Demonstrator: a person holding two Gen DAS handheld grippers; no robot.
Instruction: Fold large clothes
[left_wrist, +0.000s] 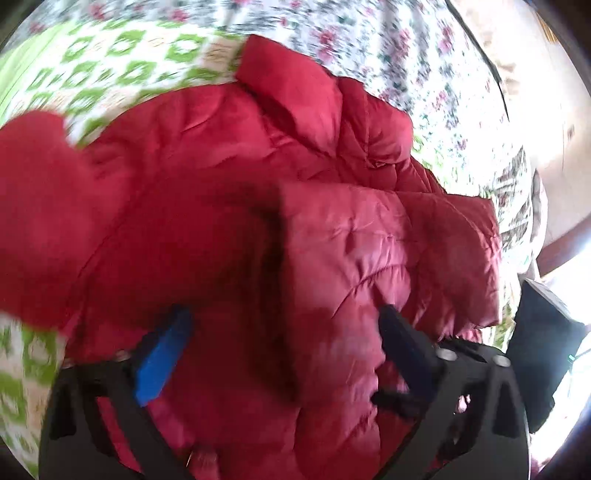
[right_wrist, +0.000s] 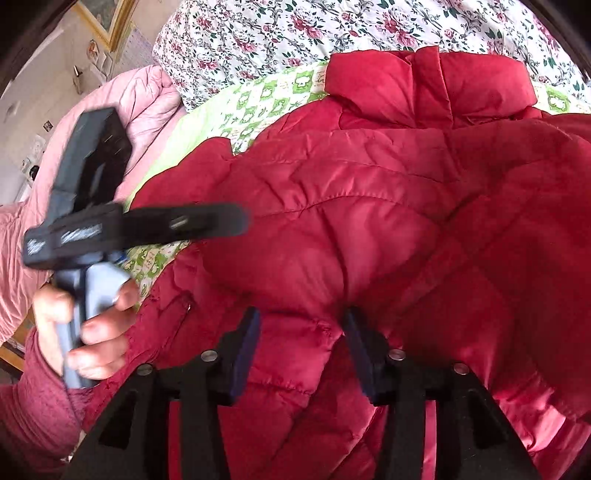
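Observation:
A red quilted puffer jacket (left_wrist: 221, 155) lies spread on the bed, its collar (left_wrist: 291, 85) at the far end. One part is folded over the body (left_wrist: 388, 251). My left gripper (left_wrist: 284, 314) hovers above the jacket, open wide, with nothing pinched between its fingers. In the right wrist view the jacket (right_wrist: 369, 192) fills the middle and its collar (right_wrist: 432, 81) is at the top. My right gripper (right_wrist: 301, 314) is down on the jacket's near part and open; a ridge of fabric lies loose between its pads. A hand (right_wrist: 92, 332) holds the left gripper's handle at the left.
The jacket rests on a green-and-white patterned sheet (right_wrist: 258, 103). Behind it lies a floral quilt (right_wrist: 277, 33). A pink quilted garment (right_wrist: 147, 96) is heaped at the bed's left side. A dark blurred shape (left_wrist: 543, 350) stands at the right edge of the left wrist view.

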